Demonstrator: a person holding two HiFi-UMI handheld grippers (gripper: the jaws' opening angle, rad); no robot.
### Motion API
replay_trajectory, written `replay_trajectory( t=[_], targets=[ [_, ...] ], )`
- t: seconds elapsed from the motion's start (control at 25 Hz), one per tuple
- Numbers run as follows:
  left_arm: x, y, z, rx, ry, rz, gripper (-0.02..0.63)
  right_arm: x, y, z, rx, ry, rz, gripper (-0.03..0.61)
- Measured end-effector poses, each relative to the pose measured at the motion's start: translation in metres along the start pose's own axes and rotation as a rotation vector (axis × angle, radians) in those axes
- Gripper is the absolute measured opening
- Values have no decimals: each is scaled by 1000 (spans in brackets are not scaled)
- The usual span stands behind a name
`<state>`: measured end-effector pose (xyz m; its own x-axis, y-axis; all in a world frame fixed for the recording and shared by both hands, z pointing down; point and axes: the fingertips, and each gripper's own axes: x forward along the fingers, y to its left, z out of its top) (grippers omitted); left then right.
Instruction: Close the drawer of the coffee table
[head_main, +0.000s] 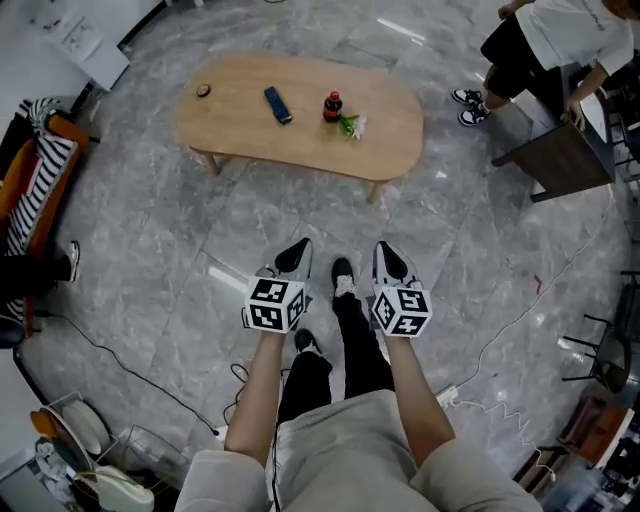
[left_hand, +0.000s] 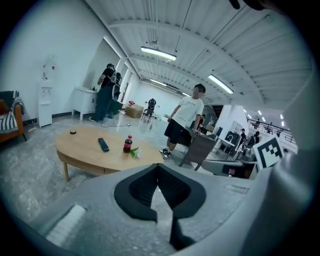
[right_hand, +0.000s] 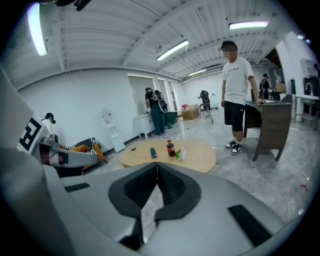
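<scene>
The oval wooden coffee table (head_main: 250, 135) stands on the grey floor a couple of steps ahead of me; it also shows in the left gripper view (left_hand: 85, 146) and the right gripper view (right_hand: 197, 156). On it lie a cola bottle (head_main: 332, 106), a dark remote (head_main: 278, 104), a small round dark thing (head_main: 203, 91) and a green sprig (head_main: 351, 125). I cannot make out a drawer on its near side. My left gripper (head_main: 297, 250) and right gripper (head_main: 388, 255) are held side by side at waist height, pointing at the table, well short of it. Both are shut on nothing.
A person (head_main: 560, 40) stands at the far right beside a dark desk (head_main: 560, 155). An orange chair with a striped cloth (head_main: 40, 170) is at the left, a white cabinet (head_main: 85, 45) at the far left. Cables (head_main: 130, 365) run over the floor near my feet.
</scene>
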<state>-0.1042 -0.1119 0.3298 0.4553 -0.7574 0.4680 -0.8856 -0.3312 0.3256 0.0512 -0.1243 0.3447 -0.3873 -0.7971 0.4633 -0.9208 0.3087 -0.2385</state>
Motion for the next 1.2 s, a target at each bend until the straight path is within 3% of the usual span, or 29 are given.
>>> replay_trajectory(
  t=[0.24,0.4,0.56,0.72,1.2],
  targets=[
    [-71,-32,18,30,-18,35,8,-58,40,28,-11,-32,14,17],
    [-110,-58,14,-10,-38,38,8,-100,55,17,45,-36,31,16],
    [-134,-71,12,-14,-66,60,8,-120,64,1,25,-18,49,15],
    [-150,-80,6,-32,-87,71,8,-136,74,1,-30,-32,58,16],
    [-152,-112,1,50,-69,41,8,-157,91,7,-93,-47,74,15]
  ],
)
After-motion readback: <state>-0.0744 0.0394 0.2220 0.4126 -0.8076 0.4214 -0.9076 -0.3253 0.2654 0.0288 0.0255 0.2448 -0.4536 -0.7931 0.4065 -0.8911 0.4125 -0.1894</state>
